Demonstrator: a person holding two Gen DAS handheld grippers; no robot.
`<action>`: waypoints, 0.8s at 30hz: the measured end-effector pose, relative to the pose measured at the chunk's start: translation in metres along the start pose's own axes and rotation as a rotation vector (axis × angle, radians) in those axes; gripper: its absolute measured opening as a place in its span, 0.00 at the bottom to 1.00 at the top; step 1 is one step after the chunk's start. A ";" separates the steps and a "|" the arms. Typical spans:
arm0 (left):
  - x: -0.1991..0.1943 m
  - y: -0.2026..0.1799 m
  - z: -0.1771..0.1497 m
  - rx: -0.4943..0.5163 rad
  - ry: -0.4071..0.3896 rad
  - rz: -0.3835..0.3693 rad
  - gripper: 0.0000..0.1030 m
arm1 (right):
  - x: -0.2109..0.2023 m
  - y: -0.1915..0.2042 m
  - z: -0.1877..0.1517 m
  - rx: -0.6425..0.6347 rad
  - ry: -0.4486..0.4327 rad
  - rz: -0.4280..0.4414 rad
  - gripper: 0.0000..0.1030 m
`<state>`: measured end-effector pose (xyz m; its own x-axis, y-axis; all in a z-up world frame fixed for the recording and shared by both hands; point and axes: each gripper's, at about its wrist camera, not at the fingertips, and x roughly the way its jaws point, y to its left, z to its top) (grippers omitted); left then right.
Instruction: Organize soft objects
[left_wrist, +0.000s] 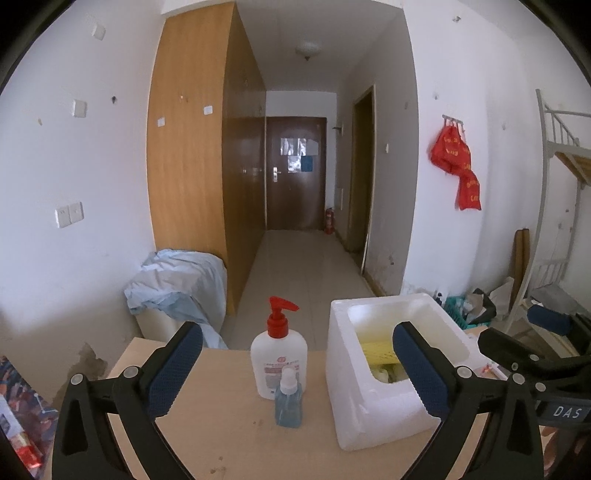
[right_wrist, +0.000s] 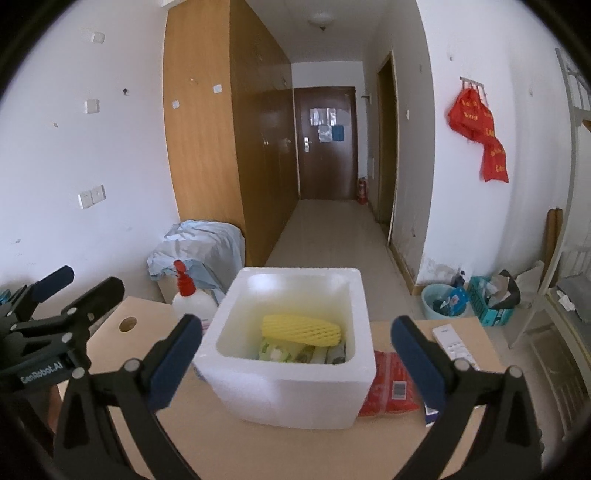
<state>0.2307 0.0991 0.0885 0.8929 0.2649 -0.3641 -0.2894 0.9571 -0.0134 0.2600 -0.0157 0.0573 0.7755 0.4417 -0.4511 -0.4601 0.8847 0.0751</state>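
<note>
1. Looking along the left wrist view: we see the left gripper (left_wrist: 295, 373) w/ jaws spread fully wide and nothing btwn the pads. Framed btwn the fingers on the table (left_wrist: 221, 435) stand a white pump bottle (left_wrist: 279, 363) and, just in front of it, a small blue spray bottle (left_wrist: 288, 400). To the right sits the white foam box (left_wrist: 369, 410); only a strip of the yellow foam sleeve (left_wrist: 380, 349) shows over its rim. The right gripper (left_wrist: 535, 354) enters at far right.

2. Right wrist view: we see the right gripper (right_wrist: 297, 360) likewise wide open and empty, w/ the foam box (right_wrist: 295, 391) centred btwn its fingers. Here we look down into the box: the yellow foam sleeve (right_wrist: 301, 330) lies on top of several soft packets (right_wrist: 295, 354), so part of the sorting is judged done. A red packet (right_wrist: 388, 387) lies on the table just right of the box, touching it or nearly so; it appears soft and prob. remains to be packed.

3. View differences: the left view alone shows the spray bottle; the right view alone shows the box contents, the red packet, a white remote (right_wrist: 452, 343) and a round hole (right_wrist: 127, 324) in the tabletop.
</note>
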 end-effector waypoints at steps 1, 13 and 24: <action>-0.005 0.001 -0.002 -0.001 -0.005 0.001 1.00 | -0.005 0.002 -0.001 -0.007 0.000 -0.001 1.00; -0.061 0.004 -0.015 0.018 -0.024 0.001 1.00 | -0.047 0.015 -0.012 -0.022 -0.027 0.023 1.00; -0.115 0.014 -0.029 -0.005 -0.067 -0.007 1.00 | -0.093 0.014 -0.029 -0.003 -0.078 0.029 1.00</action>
<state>0.1139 0.0792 0.1030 0.9157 0.2661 -0.3013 -0.2851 0.9583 -0.0203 0.1689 -0.0482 0.0745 0.7933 0.4772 -0.3781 -0.4838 0.8711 0.0843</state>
